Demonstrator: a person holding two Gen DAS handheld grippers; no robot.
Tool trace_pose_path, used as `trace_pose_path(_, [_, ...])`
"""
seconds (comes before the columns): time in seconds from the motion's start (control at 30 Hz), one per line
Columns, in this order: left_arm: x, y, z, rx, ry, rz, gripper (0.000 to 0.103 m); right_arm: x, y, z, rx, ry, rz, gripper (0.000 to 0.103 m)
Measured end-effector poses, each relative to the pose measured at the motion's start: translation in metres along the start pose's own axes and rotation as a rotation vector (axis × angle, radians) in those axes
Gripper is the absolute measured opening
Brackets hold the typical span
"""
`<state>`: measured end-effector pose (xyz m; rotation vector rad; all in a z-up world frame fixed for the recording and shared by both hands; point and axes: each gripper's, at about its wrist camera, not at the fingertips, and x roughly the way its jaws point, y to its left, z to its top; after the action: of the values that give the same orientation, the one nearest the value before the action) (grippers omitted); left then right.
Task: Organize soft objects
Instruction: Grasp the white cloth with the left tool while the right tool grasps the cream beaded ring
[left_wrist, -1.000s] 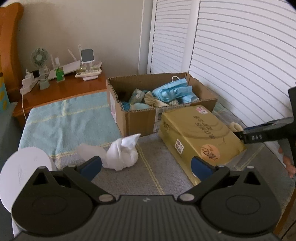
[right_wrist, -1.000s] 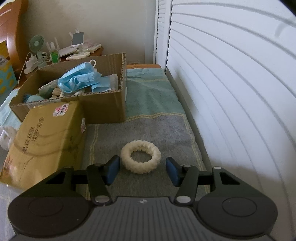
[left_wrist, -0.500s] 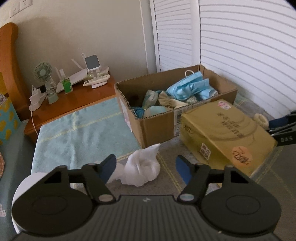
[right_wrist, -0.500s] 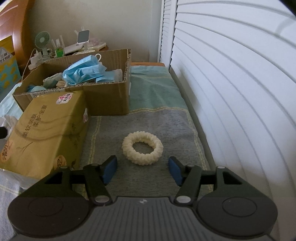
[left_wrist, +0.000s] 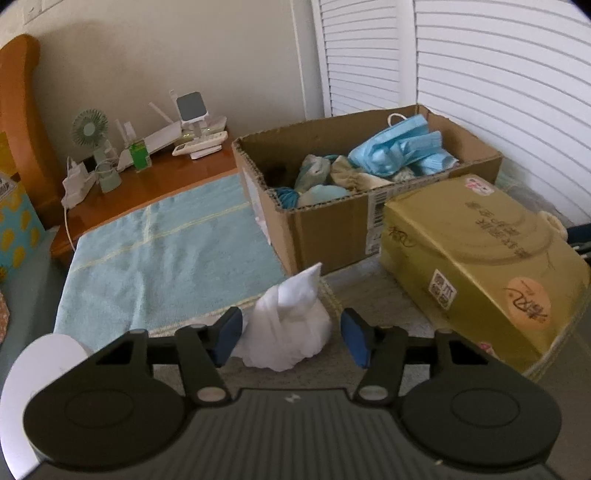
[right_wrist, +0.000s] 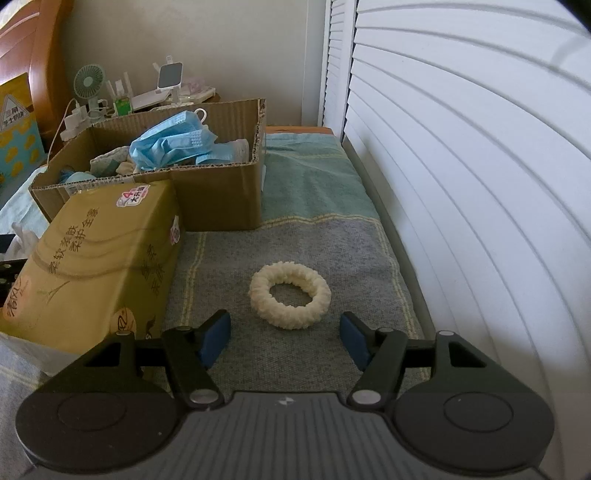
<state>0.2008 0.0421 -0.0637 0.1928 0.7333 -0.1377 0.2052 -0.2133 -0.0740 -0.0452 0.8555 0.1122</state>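
Note:
A crumpled white cloth (left_wrist: 291, 325) lies on the grey towel, between the tips of my open left gripper (left_wrist: 291, 338), which is not closed on it. A cream knitted ring (right_wrist: 290, 300) lies on the grey towel just ahead of my open, empty right gripper (right_wrist: 284, 336). An open cardboard box (left_wrist: 332, 236) holds blue face masks (left_wrist: 399, 147) and other soft items; it also shows in the right wrist view (right_wrist: 218, 192).
A gold tissue pack (left_wrist: 476, 266) lies in front of the box, between the two grippers, also seen in the right wrist view (right_wrist: 92, 266). A wooden side table (left_wrist: 155, 173) with a small fan and gadgets stands at the back left. White louvred doors (right_wrist: 461, 166) line the right side.
My left gripper has moved right and forward so the white cloth now sits between its fingertips. My right gripper has drawn back slightly from the ring and stays open.

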Motion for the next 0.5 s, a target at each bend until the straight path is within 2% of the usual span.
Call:
trace_pose_path(0.27, [0.0035, -0.0047, -0.0029, 0.04, -0.005, 0.041, 0.052, -0.0001, 0.0002, -0.0001, 0.002, 0.0, 0.001, 0.07])
trace_pose_path(0.37, [0.0043, -0.0057, -0.003, 0.052, -0.009, 0.043, 0.051, -0.0004, 0.0, 0.0, 0.003, 0.0, 0.001, 0.07])
trace_pose_path(0.5, [0.0059, -0.0011, -0.0017, 0.024, -0.011, 0.02, 0.045, -0.0009, 0.0004, -0.0003, 0.006, -0.001, 0.001, 0.07])
